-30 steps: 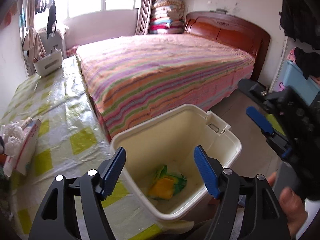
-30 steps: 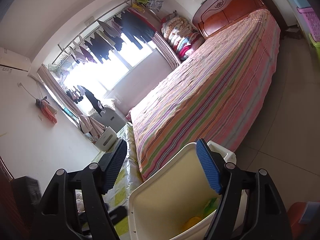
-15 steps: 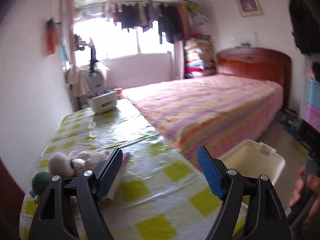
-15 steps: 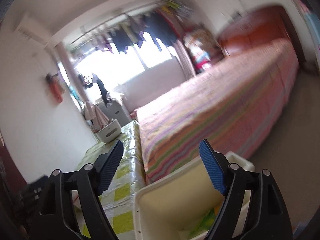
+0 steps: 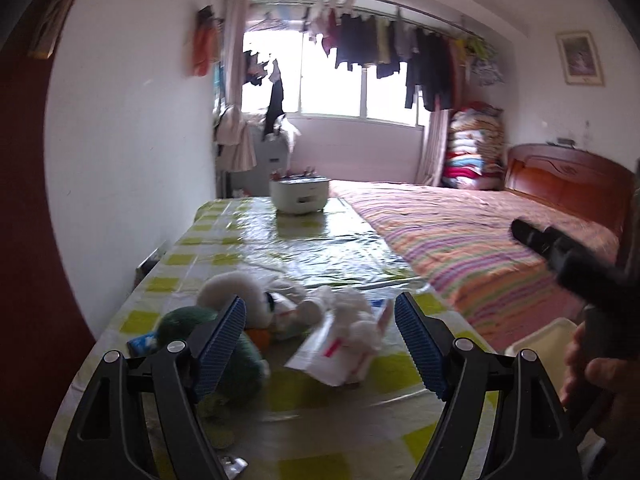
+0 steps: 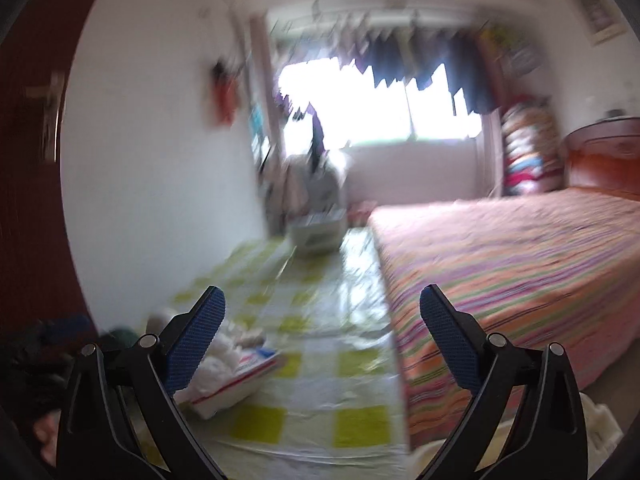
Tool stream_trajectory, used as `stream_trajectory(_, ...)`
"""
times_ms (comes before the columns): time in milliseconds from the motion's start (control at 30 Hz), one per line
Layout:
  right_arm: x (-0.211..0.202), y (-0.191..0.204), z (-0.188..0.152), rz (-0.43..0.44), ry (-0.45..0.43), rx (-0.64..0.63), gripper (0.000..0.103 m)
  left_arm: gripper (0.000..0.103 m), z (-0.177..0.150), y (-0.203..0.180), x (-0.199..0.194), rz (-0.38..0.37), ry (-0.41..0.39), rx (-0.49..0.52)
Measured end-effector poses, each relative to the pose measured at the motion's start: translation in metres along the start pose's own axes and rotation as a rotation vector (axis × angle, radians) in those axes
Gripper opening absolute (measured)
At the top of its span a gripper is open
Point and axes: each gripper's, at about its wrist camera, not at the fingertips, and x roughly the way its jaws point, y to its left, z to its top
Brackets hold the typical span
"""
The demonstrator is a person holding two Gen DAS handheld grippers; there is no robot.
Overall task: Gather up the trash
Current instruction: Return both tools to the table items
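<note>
- Left gripper [image 5: 320, 336]: fingers [image 5: 224, 340] spread wide, nothing between the pads; jaws have just been opening.
- Right gripper [image 6: 322, 334]: fingers [image 6: 196, 340] spread wide, empty; jaws have just been opening. View blurred.
- White wrapper [image 5: 332, 356] with red print: trash, lying on the table [image 5: 320, 240] just beyond the left fingers, against a white plush toy [image 5: 248, 292].
- Green plush toy [image 5: 188, 320]: left of the wrapper, near table edge.
- Cream bin [image 5: 540, 336]: right of the table, only a rim corner visible.
- White box [image 5: 299, 196]: far end of the table.
- Striped bed [image 5: 480, 240]: right of the table.
</note>
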Motion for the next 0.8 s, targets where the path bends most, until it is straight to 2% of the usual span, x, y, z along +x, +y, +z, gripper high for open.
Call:
stream_trajectory(100,0.035,0.02,-0.006,0.075,0.107,-0.021,0.096,0.075,-0.002,0.028,0.003,0.041,0.022,-0.054)
stream_trajectory(200,0.055,0.034,-0.015,0.178,0.186,0.028,0.096,0.075,-0.008,0.054,0.011,0.085,0.072,-0.104)
stream_trajectory(300,0.068,0.047,-0.02,0.198,0.24,0.057,0.096,0.075,-0.017,0.071,0.019,0.08,0.147,-0.162)
stream_trajectory(433,0.075,0.068,-0.023,0.185,0.262,0.001,0.096,0.075,-0.024,0.088,0.02,0.083,0.191,-0.218)
stream_trajectory(600,0.094,0.096,-0.03,0.147,0.3,-0.113,0.096,0.075,-0.025,0.1,0.019,0.105,0.206,-0.24)
stream_trajectory(800,0.122,0.097,-0.041,0.103,0.374,-0.099,0.096,0.075,-0.031,0.114,0.02,0.118,0.241,-0.252)
